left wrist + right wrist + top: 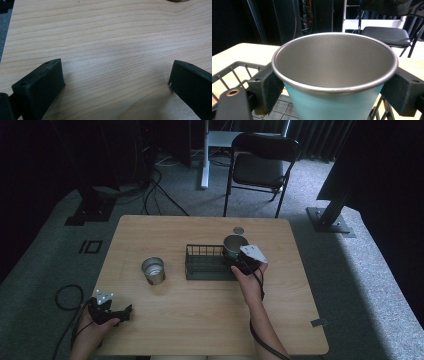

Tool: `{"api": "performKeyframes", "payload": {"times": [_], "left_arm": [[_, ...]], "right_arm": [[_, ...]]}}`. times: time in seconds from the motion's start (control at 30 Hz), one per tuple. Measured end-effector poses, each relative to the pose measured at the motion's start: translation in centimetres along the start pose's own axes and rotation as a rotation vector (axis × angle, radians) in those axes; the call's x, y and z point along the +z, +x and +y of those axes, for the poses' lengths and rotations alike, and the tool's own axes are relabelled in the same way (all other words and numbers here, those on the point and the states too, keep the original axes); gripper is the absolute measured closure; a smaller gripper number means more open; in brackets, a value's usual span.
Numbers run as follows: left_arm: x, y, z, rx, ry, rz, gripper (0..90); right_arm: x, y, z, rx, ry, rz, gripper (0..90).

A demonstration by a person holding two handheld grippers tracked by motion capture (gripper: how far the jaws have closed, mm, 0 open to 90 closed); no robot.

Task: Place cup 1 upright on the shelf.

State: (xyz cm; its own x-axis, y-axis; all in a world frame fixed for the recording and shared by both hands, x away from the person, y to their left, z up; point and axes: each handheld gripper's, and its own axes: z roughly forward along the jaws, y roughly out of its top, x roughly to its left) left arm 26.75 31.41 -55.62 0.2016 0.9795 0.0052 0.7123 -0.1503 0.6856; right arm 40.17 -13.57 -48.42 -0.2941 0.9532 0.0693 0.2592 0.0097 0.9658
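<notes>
Cup sits pinched between the jaws of the right claw, just above the right end of the rack, with wire bars showing below and on both sides of that claw. The step in hand looks like setting the cup into the rack or lifting it out; which one cannot be told. Either way, it would go best kept upright, moved straight up or down, and clear of the rack's wall, with the grip held until the base is settled. The cup has a pale teal outside, a matt grey metal inside and a rolled rim; it flares toward the top and looks empty. The left claw rests spread over bare tabletop, with nothing between its jaws. A second metal cup stands ahead of it.
</notes>
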Motion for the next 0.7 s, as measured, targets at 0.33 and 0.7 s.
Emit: {"api": "performKeyframes", "payload": {"times": [0.33, 0.7], "left_arm": [[0.0, 0.0, 0.0, 0.0, 0.0, 0.001, 0.4], [0.0, 0.0, 0.0, 0.0, 0.0, 0.001, 0.4]], "right_arm": [[-0.5, -0.3, 0.1, -0.036, 0.009, 0.049, 11.0], [-1.6, -0.7, -0.2, -0.055, 0.017, 0.064, 10.9]]}}
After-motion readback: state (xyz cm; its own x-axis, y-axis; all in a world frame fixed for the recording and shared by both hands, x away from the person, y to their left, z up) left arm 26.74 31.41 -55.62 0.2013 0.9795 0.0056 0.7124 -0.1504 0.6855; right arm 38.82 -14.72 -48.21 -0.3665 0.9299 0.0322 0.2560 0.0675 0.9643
